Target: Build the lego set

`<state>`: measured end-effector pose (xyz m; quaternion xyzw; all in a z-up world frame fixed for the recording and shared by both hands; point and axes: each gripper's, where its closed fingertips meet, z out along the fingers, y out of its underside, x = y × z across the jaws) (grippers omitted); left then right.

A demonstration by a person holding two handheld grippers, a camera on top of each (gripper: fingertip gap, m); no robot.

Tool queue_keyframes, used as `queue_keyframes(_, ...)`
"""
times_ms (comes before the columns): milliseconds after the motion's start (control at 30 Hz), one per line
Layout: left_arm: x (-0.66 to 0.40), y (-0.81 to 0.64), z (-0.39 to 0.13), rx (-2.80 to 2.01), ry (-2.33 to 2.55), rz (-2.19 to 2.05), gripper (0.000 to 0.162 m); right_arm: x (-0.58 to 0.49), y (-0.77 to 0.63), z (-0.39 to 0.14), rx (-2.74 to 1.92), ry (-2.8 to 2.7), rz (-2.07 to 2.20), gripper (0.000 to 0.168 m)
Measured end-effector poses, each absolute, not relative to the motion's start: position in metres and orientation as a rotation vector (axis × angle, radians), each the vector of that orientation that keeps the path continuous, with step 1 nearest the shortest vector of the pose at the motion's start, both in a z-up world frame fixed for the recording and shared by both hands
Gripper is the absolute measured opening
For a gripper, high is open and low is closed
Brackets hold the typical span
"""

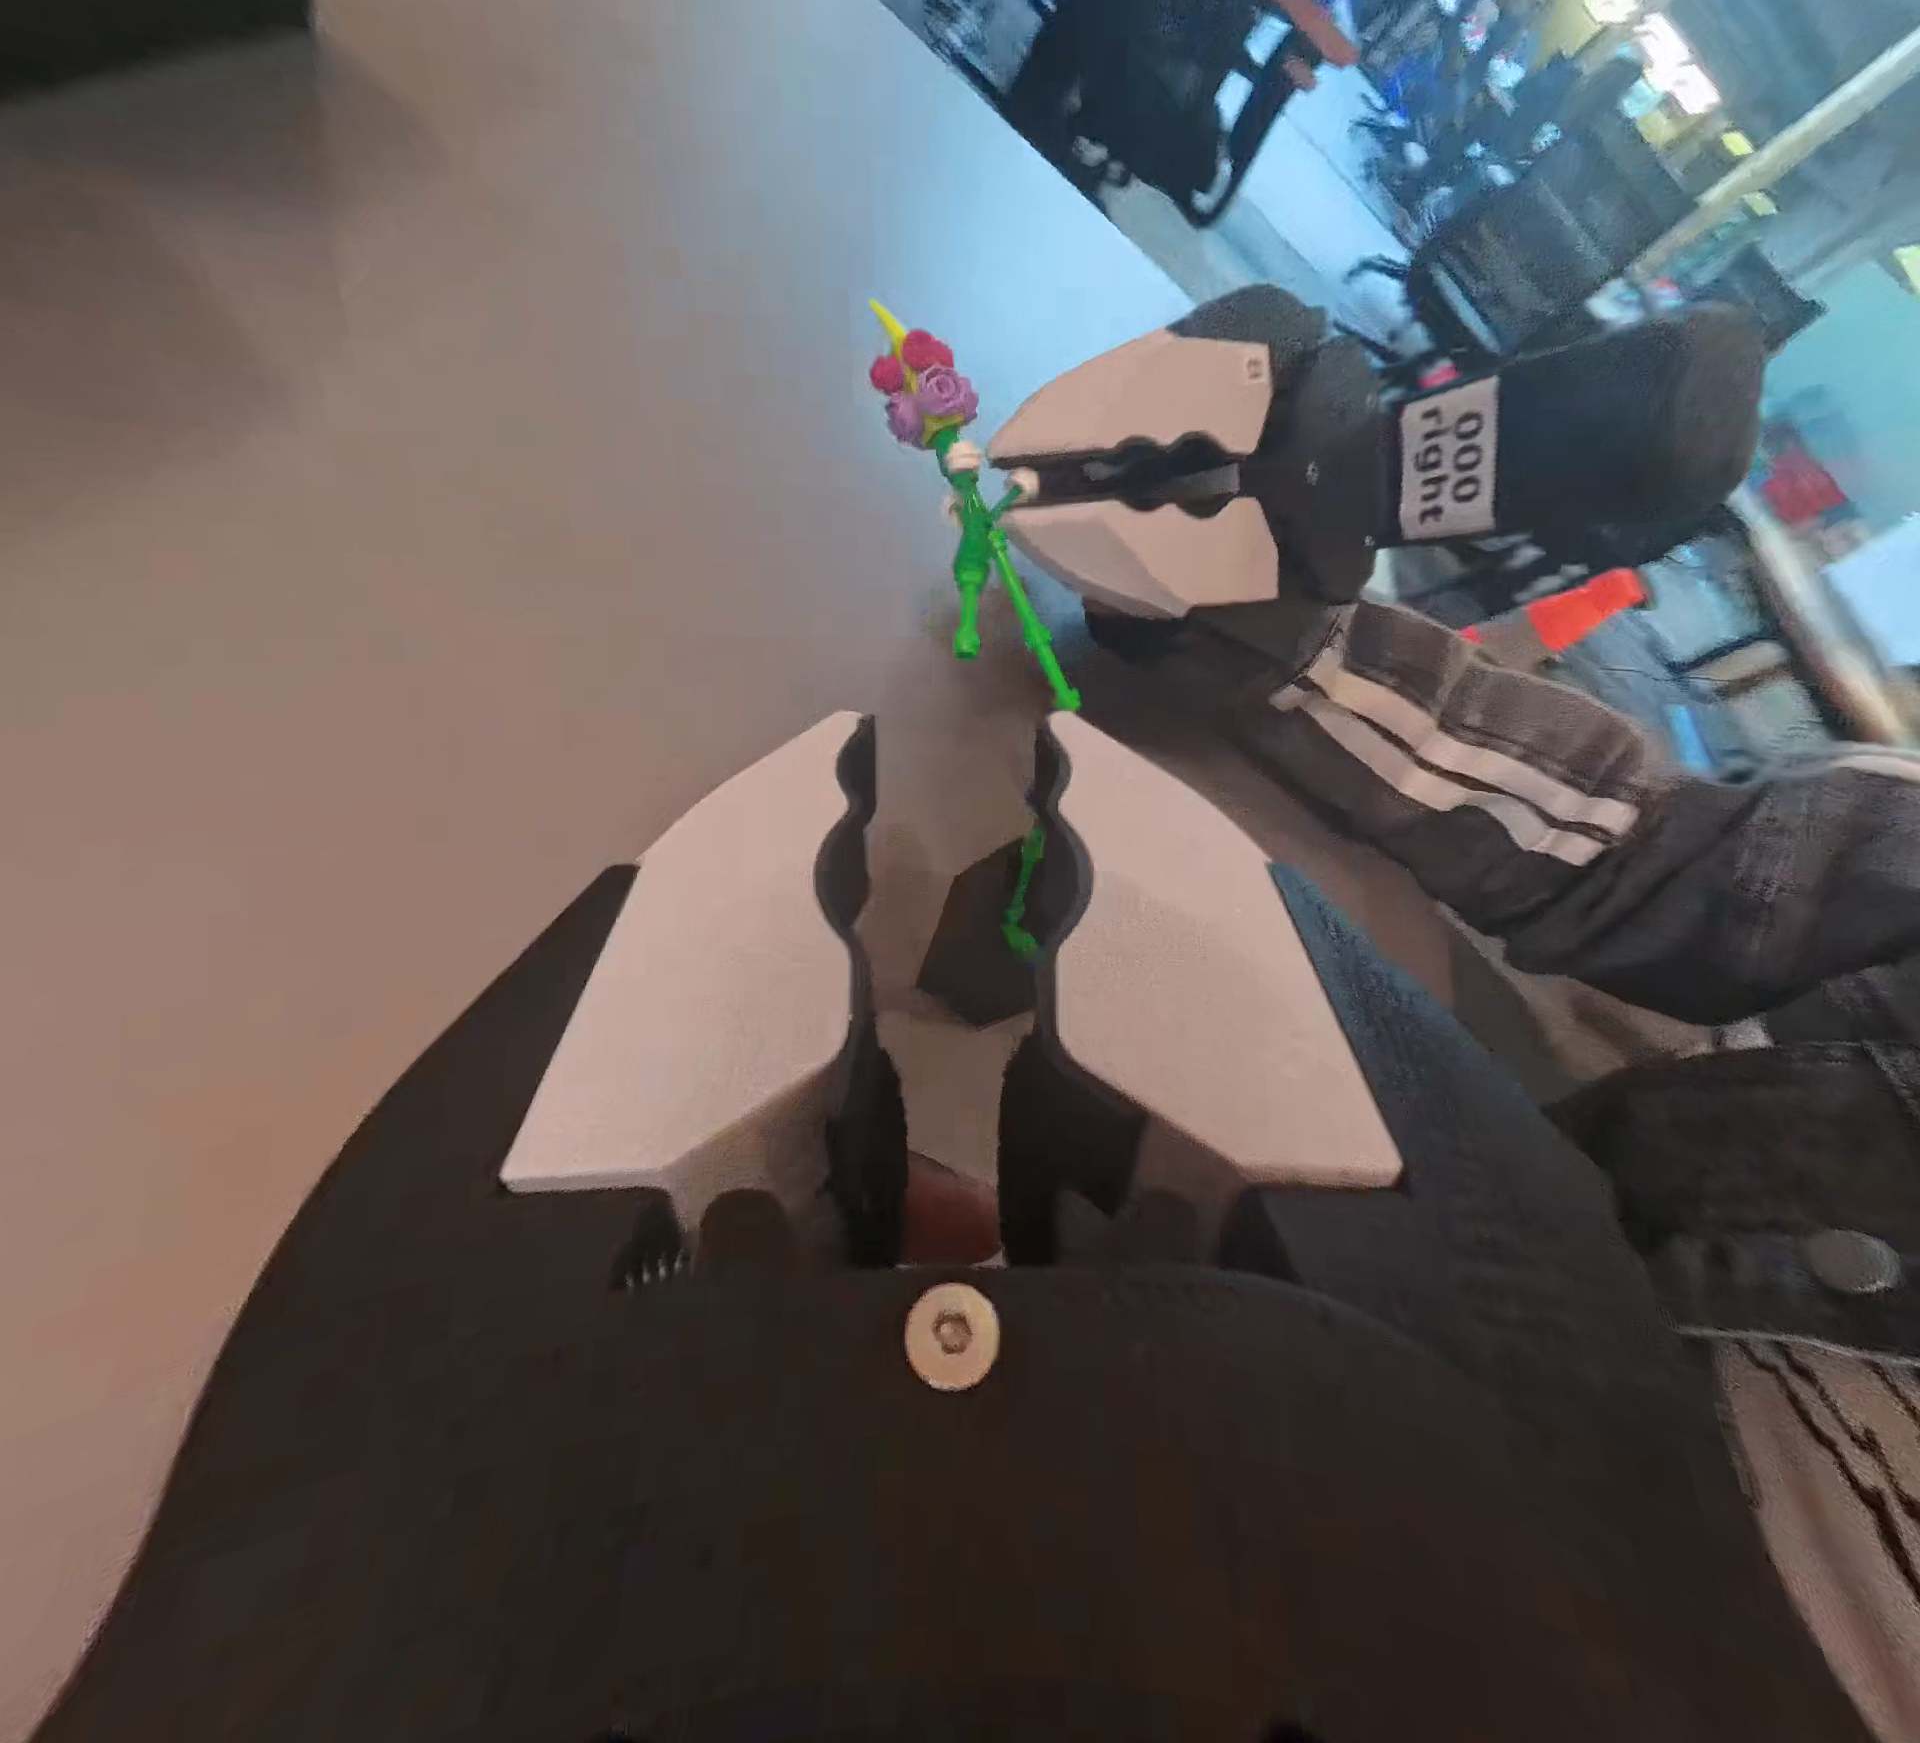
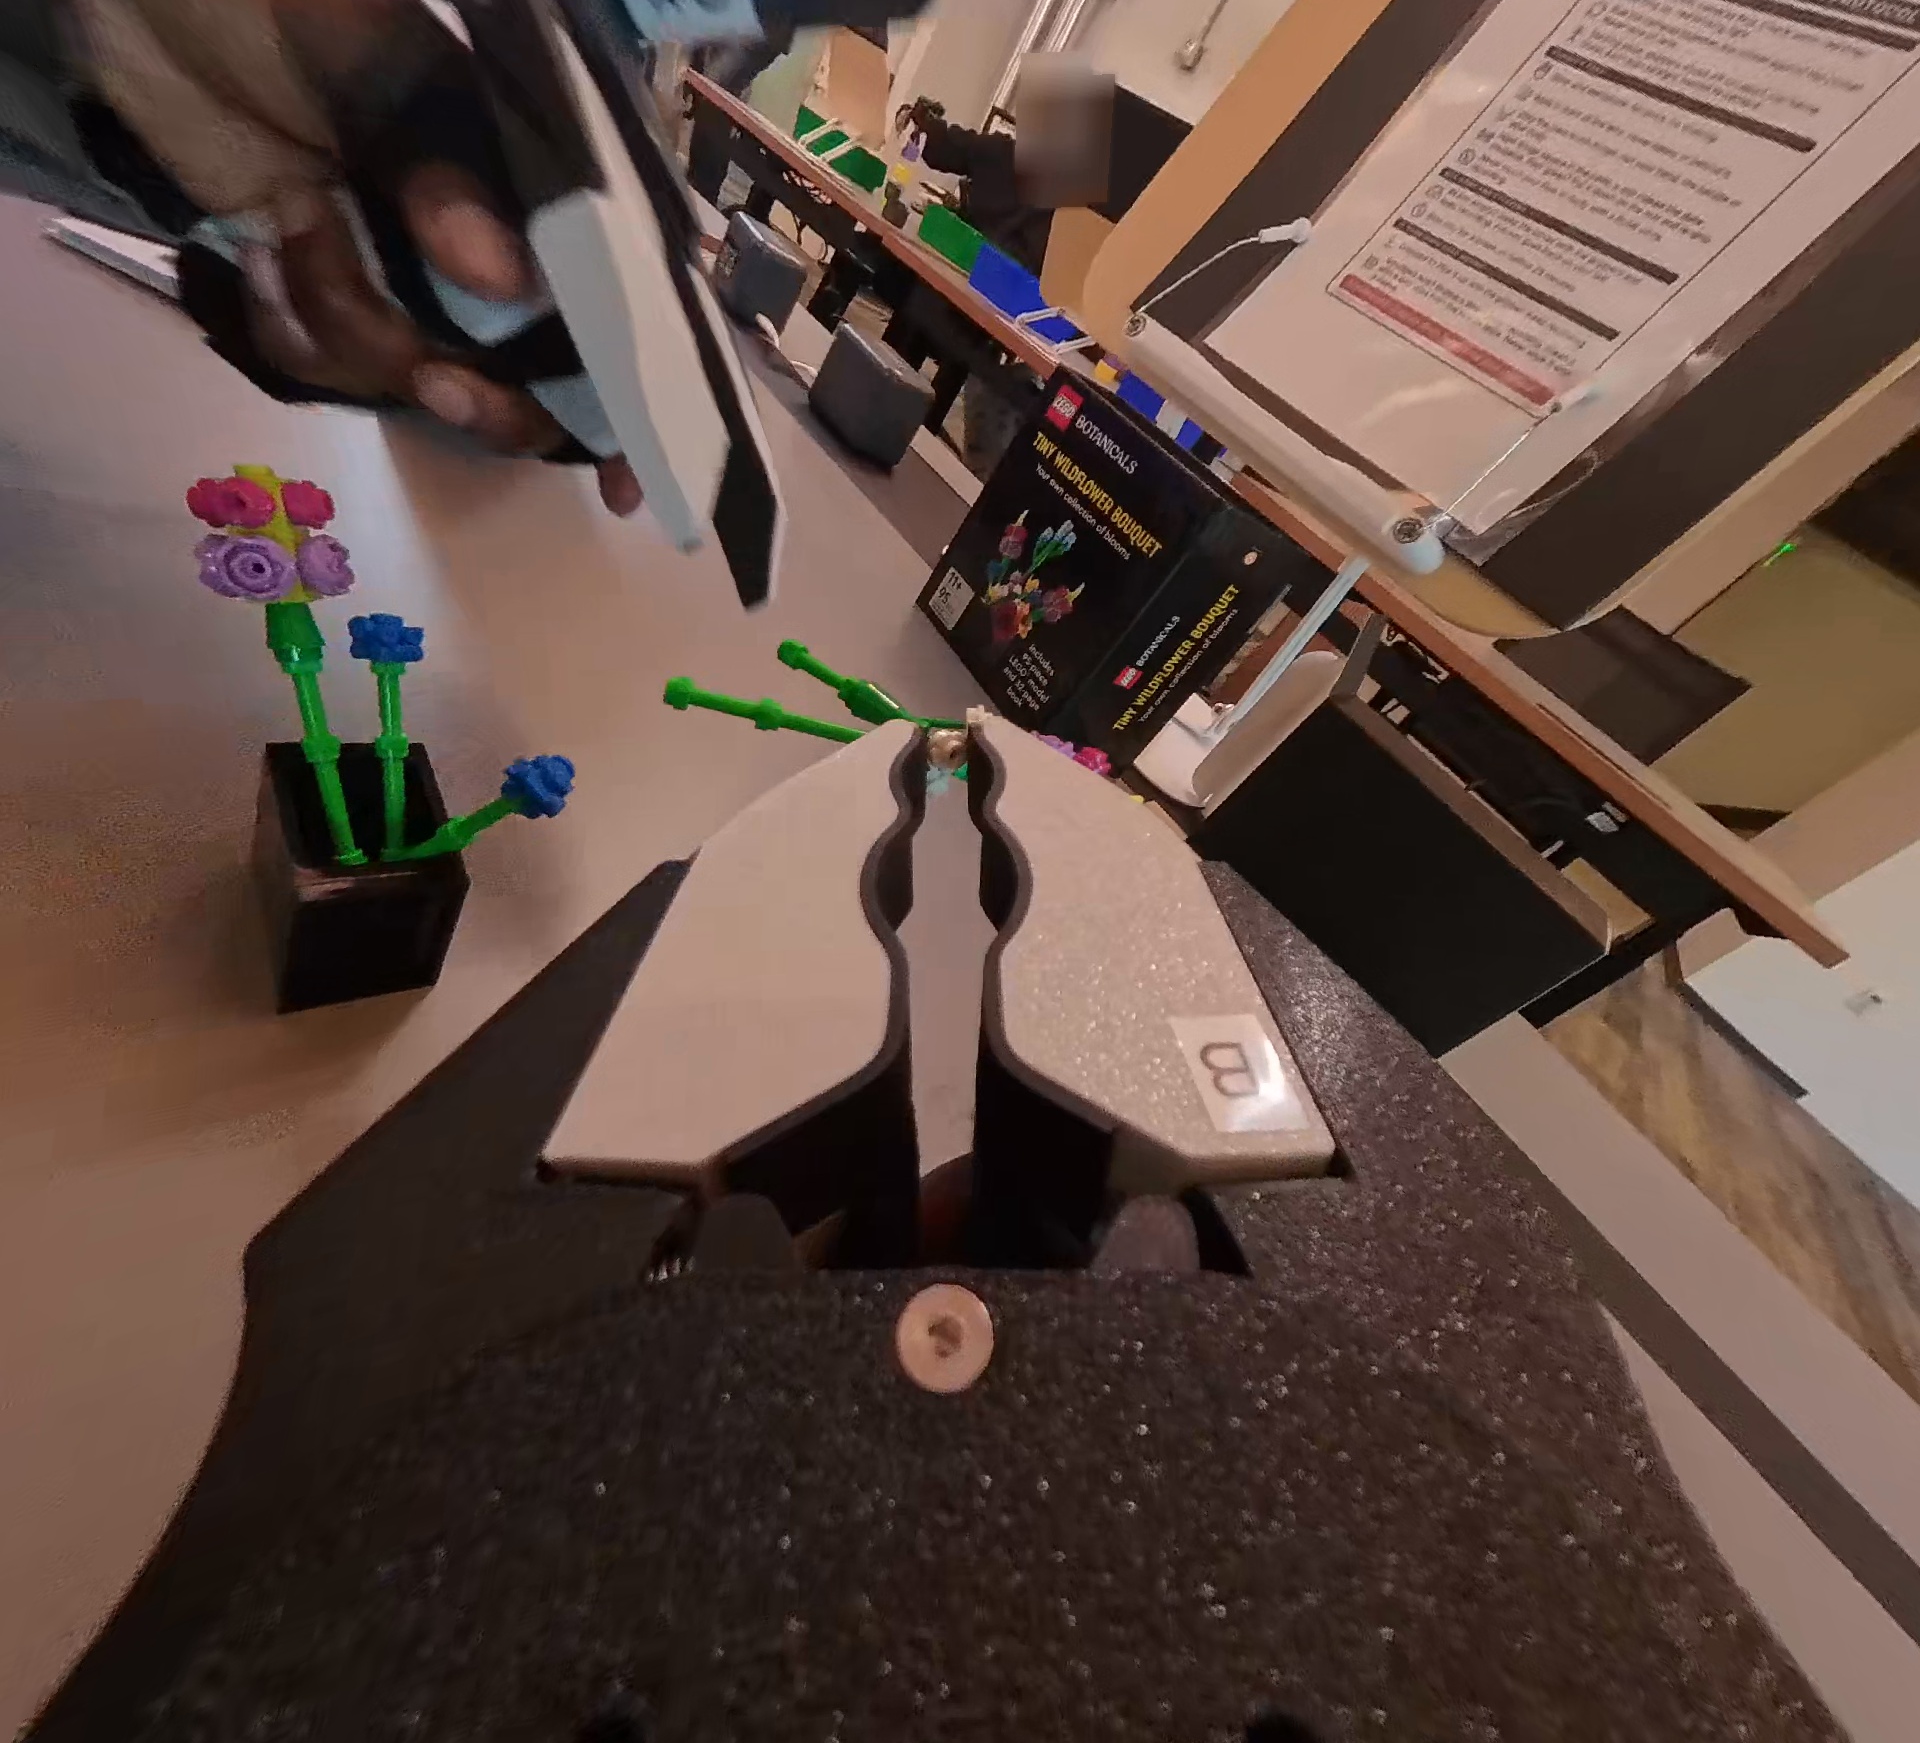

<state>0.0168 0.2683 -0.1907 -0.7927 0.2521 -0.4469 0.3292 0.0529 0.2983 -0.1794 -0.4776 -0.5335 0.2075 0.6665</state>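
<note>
Two grippers were in view over the pale table (image 2: pixel 156 1049): the right gripper (image 1: pixel 1023 488) had its fingers pressed together on a cream joint of a green flower stem (image 1: pixel 977 550) topped with pink and purple blooms, held in the air. The left gripper (image 1: pixel 956 737) had its fingers spread with a clear gap, a lower length of the stem lying against its right finger (image 1: pixel 1164 966). A black pot (image 2: pixel 358 904) holding three more flowers stood on the table, and the set's box (image 2: pixel 1101 592) stood behind.
</note>
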Motion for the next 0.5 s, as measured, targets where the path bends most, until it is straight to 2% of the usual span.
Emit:
queue_keyframes(233, 0.040, 0.278, -0.200, -2.105, 0.702, -1.387, 0.023, 0.055, 0.298, -0.181, -1.063, -1.220, 0.456, 0.007)
queue_keyframes(333, 0.046, 0.281, -0.198, -2.079, 0.708, -1.447, 0.005, 0.057, 0.300, -0.184, -1.070, -1.230, 0.443, 0.007)
queue_keyframes(500, 0.042, 0.295, -0.212, -2.151, 0.651, -1.364, 0.004, 0.060, 0.309, -0.205, -1.157, -1.291, 0.401, 0.009)
